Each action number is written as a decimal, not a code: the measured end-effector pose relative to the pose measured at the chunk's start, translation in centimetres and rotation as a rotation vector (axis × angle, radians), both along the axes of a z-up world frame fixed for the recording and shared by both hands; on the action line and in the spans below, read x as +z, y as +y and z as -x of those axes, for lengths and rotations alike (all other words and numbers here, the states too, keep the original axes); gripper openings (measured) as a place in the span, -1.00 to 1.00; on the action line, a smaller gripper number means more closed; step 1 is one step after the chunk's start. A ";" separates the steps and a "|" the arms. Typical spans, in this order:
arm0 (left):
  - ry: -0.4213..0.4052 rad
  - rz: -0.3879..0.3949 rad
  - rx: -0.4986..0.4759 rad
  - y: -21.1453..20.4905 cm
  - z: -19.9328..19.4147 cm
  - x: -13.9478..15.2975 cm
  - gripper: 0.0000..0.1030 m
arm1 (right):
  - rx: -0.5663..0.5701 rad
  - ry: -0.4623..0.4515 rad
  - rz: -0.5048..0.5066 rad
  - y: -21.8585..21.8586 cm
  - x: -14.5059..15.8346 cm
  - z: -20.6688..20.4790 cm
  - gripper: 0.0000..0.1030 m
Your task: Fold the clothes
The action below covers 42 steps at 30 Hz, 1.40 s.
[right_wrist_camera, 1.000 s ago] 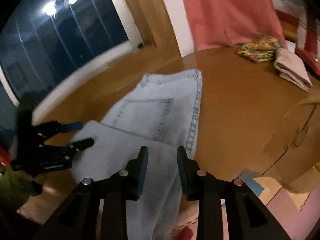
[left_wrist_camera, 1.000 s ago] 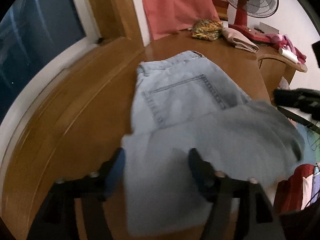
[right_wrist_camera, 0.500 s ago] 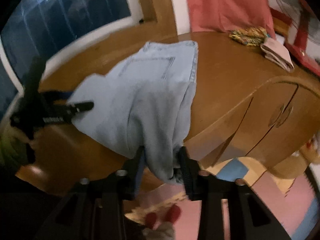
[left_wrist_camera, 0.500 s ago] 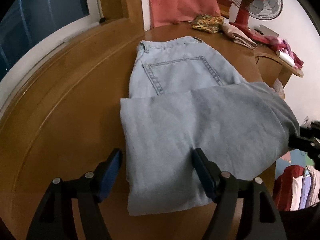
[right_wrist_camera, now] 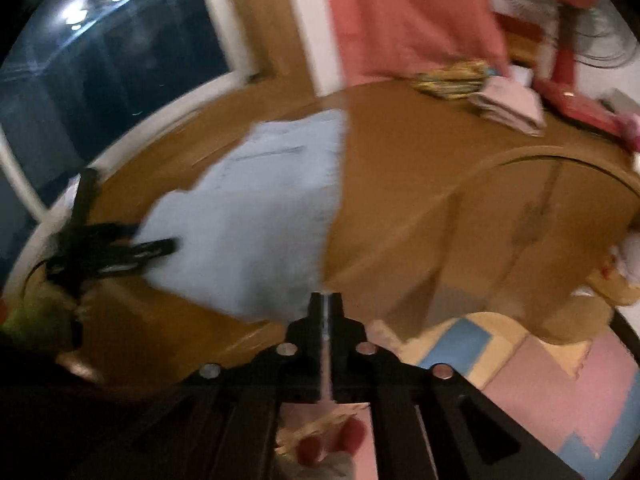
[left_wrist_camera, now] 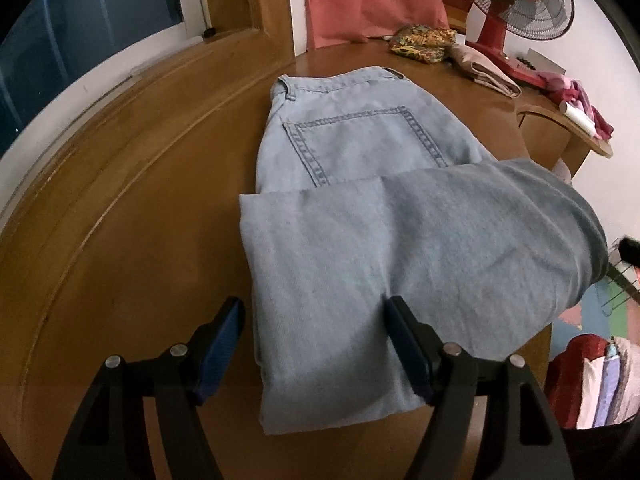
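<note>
A pair of light blue denim jeans (left_wrist_camera: 360, 208) lies across the middle of the brown wooden table (left_wrist_camera: 132, 208), waistband toward the upper middle of the left wrist view, a stitched back pocket facing up. The legs have been doubled over the seat, so a smooth folded layer covers the lower centre of that frame, and its right-hand bulge hangs past the table edge.

The left gripper (left_wrist_camera: 312, 344) sits at the bottom of that view with its jaws spread wide. The near corner of the fold lies between them; the right finger touches the cloth, the left stands just beside the edge, and nothing is pinched.

In the blurred right wrist view the right gripper (right_wrist_camera: 326, 300) is at lower centre, off the table edge and just below the jeans (right_wrist_camera: 256, 232). Its jaws look nearly together with only a thin bright slit between them and are easing apart, with no cloth in the gap.

At the upper right of the left wrist view stand a red pedestal fan (left_wrist_camera: 516, 4), a patterned folded cloth (left_wrist_camera: 422, 42) and a beige folded garment (left_wrist_camera: 486, 72).
</note>
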<state>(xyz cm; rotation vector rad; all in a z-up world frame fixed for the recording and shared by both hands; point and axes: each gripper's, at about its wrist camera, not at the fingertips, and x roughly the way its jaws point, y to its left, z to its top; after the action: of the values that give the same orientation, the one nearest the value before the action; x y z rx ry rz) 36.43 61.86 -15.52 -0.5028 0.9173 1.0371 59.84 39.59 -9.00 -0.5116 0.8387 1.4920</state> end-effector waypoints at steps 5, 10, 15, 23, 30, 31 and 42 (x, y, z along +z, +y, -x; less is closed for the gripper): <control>0.007 -0.007 -0.003 0.0 0.3 0.0 0.40 | 0.139 -0.267 0.046 1.2 -2.6 4.5 -0.17; 0.015 -0.012 -0.010 0.0 0.3 0.0 0.40 | 0.174 -0.346 0.061 2.1 -3.3 3.9 -0.97; 0.010 -0.016 -0.016 -0.2 0.0 -0.2 0.44 | 0.115 -0.437 0.152 1.9 -4.1 1.7 -1.00; 0.005 -0.001 -0.015 -0.4 -0.5 0.6 0.36 | -0.171 0.205 -0.043 3.7 -0.4 -3.9 -0.29; -0.004 0.017 -0.013 0.0 0.0 -0.1 0.43 | -0.101 0.143 0.002 9.3 -2.5 -0.7 -0.97; -0.013 0.026 -0.010 0.1 0.1 -0.2 0.44 | -0.109 0.105 -0.007 9.1 -2.2 -0.4 -0.97; -0.033 0.032 0.007 -0.2 0.0 0.4 0.36 | -0.222 0.401 -0.051 8.7 -0.6 -7.7 -0.69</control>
<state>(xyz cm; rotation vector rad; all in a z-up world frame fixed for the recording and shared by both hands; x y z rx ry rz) 36.44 61.61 -15.13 -0.5488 0.9046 1.0193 67.52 48.32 -9.60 -0.0731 1.1267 1.4241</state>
